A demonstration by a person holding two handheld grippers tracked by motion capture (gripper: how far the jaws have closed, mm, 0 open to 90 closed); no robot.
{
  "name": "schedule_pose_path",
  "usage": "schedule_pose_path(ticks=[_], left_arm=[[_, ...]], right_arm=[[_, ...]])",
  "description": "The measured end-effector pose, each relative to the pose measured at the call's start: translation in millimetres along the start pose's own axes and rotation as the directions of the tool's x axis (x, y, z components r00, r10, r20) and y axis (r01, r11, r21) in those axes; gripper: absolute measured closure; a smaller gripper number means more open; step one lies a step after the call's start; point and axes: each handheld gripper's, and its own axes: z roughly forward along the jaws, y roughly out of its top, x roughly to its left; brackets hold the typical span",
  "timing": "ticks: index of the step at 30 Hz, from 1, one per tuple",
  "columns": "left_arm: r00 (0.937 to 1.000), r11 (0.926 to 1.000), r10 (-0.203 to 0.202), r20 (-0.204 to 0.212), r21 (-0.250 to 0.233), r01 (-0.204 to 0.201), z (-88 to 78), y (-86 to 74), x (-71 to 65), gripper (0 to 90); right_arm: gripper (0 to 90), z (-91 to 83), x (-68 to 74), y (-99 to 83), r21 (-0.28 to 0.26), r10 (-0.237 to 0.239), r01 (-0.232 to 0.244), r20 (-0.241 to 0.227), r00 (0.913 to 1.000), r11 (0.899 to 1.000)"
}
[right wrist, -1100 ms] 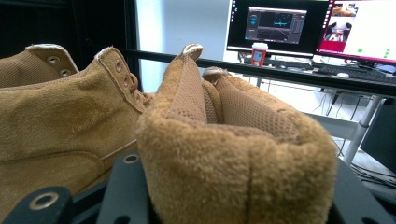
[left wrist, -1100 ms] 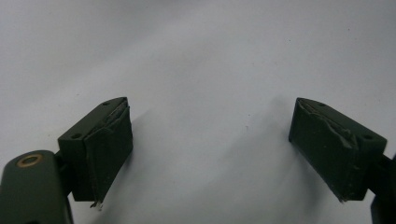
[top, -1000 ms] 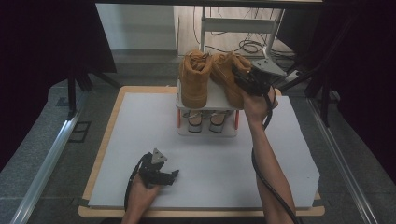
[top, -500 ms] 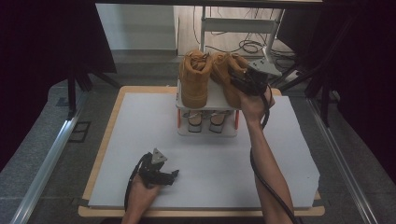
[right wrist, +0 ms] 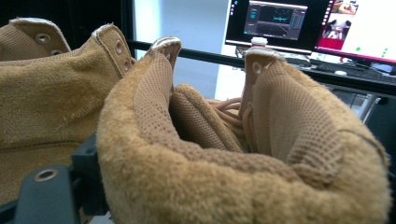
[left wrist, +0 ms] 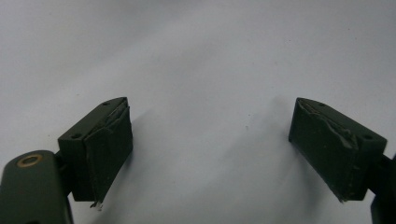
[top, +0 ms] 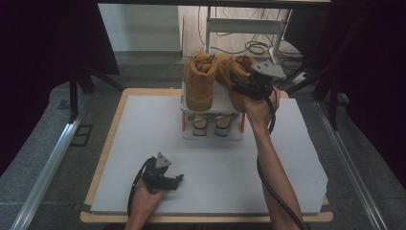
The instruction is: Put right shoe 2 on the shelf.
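- The white table board (top: 143, 143) was seen spread beneath the left gripper (left wrist: 210, 149), whose jaws were held wide apart and empty just above it.
- A small white two-shelf rack (top: 221, 98) was set well ahead of the left gripper and directly under the right gripper (top: 238, 86).
- The right boot (right wrist: 243, 177), a tan high-top, was stood on the rack's top shelf, with its heel collar lying between the right gripper's jaws. Those jaws had just been opened further, and the collar was judged released rather than pinched.
- The left boot (right wrist: 46, 93) was placed just beside it, to the left of the right gripper's jaws, touching or nearly touching its mate.
- The boot was judged moderately heavy for one gripper: a napped suede shell, soft and yielding at the shaft, stiffer toward the sole. Slipping was thought unlikely on such a rough surface.
- The padded collar, fleecy at the rim and lined with open mesh inside, was judged the best place to be gripped, since it could be squeezed flat. The boot would be expected to hang and swing from it.
- Loose laces and metal eyelets were seen beyond the jaws, and were considered a snag risk.
- A pair of sandals (top: 208, 123) was kept on the lower shelf, below the right gripper.
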Motion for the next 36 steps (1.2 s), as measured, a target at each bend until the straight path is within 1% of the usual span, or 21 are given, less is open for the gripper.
schedule_pose_path(ticks=[3, 8, 11, 22, 24, 32, 34, 36], left_arm=[[1.0000, 1.0000, -0.003, 0.000, -0.002, 0.003, 0.1, 0.0, -0.1, 13.3], [1.0000, 1.0000, -0.003, 0.000, -0.002, 0.003, 0.2, 0.0, -0.1, 13.3], [1.0000, 1.0000, -0.003, -0.001, -0.002, 0.003, 0.2, 0.0, -0.1, 13.3], [1.0000, 1.0000, -0.003, -0.001, -0.002, 0.003, 0.2, 0.0, -0.2, 13.3], [1.0000, 1.0000, -0.003, -0.001, -0.002, 0.003, 0.2, 0.0, -0.1, 13.3], [1.0000, 1.0000, -0.002, -0.001, -0.002, 0.002, 0.2, 0.0, -0.2, 13.3], [1.0000, 1.0000, 0.000, -0.001, -0.001, 0.000, 0.1, 0.0, -0.1, 13.3], [1.0000, 1.0000, -0.002, -0.001, -0.002, 0.002, 0.2, 0.0, -0.2, 13.3]], right_arm=[[13.1, -0.2, 0.8, 1.6, 0.019, 0.000, 0.000, 0.006, 1.0000, 1.000], [11.9, 0.0, 0.8, 2.5, 0.029, -0.001, 0.001, 0.007, 1.0000, 1.000], [10.2, -0.1, 2.1, 2.6, 0.035, -0.013, 0.012, 0.008, 0.9999, 0.999], [1.7, -4.5, -1.0, -2.7, 0.045, -0.023, 0.024, -0.023, 0.9995, 0.999], [0.8, -5.6, -0.8, -3.4, 0.042, -0.033, 0.034, -0.024, 0.9992, 0.999], [0.0, -10.3, -1.0, -6.7, 0.036, -0.043, 0.045, -0.041, 0.9982, 0.998], [0.0, -10.9, -1.4, -7.3, 0.045, -0.046, 0.048, -0.037, 0.9983, 0.998], [0.0, -11.8, -2.3, -8.2, 0.053, -0.041, 0.044, -0.046, 0.9981, 0.998]])
